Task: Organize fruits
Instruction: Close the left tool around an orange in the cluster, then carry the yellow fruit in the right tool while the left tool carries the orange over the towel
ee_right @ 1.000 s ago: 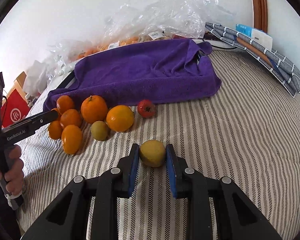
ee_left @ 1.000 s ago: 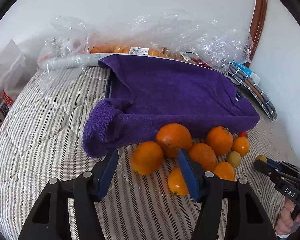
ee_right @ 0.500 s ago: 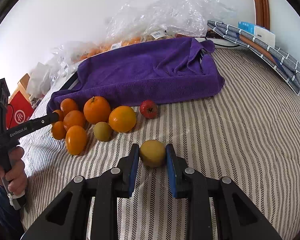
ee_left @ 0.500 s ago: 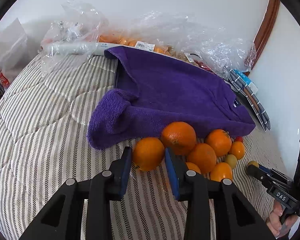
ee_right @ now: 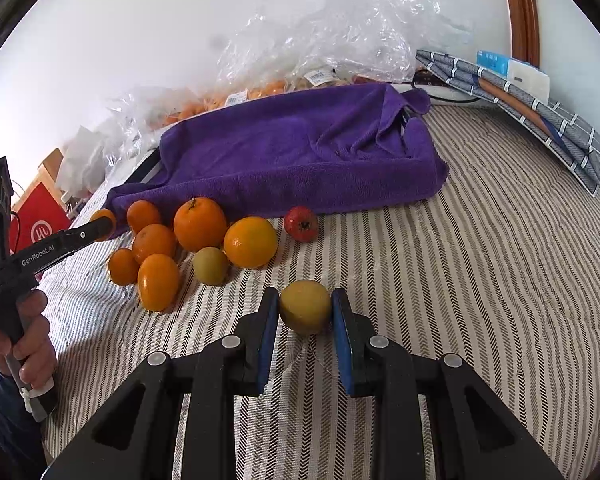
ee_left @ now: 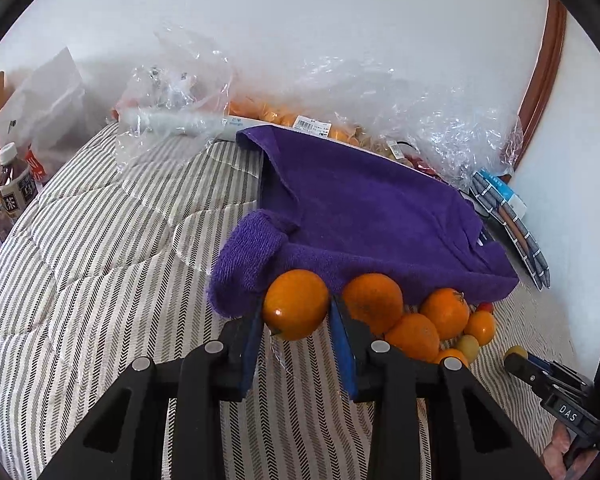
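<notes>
we read "genrobot.ai" on the left gripper at nine o'clock, "das" on the right gripper at four o'clock, and "茶" on a bottle at nine o'clock; the bag stickers are illegible.

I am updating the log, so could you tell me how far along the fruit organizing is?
It looks early: no sorted group shows yet. In hand: the left gripper is shut on an orange, and the right gripper is shut on a yellow-green fruit. Left: a loose cluster of oranges, a small green fruit and a red fruit on the striped cover beside the purple towel.
</notes>
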Demonstrator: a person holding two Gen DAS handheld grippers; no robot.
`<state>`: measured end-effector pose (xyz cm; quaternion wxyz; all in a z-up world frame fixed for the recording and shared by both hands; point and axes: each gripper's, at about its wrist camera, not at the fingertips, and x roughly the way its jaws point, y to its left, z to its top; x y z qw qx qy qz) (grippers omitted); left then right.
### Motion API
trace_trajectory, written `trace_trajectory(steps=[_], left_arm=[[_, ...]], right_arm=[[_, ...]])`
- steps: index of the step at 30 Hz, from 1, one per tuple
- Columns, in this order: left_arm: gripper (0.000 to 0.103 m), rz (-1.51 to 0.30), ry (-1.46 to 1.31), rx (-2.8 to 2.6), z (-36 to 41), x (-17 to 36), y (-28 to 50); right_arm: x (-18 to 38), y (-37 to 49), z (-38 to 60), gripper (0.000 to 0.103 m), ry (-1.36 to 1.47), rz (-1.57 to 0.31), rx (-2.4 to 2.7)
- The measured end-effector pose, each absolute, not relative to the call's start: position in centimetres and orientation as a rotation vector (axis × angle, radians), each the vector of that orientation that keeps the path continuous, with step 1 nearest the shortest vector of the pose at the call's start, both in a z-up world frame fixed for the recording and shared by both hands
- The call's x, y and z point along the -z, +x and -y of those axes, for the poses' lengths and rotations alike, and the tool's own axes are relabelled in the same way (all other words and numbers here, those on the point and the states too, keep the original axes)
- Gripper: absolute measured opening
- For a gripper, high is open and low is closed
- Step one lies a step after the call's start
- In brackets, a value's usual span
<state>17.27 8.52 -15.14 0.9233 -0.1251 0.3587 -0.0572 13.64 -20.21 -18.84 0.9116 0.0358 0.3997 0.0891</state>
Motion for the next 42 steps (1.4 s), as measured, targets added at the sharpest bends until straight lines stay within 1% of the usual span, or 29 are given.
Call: trace_trajectory(steps=[27,33,42], left_arm=[[0.031,-0.603,-0.196,0.124,-7.2,13.2,15.1],[0.031,-0.619,-0.186,0.127,-6.4,11.8,15.4],[0.031,-0.584,-0.187,0.08,-5.9,7.3,18.1]], right_arm=[[17.7,13.0,20.4,0.027,0.107,-0.769,-0.163],[14.8,14.2,19.9,0.027,0.09,-0.722,-0.16],[10.9,18.4,20.1,0.027,0.08,-0.643,-0.157]])
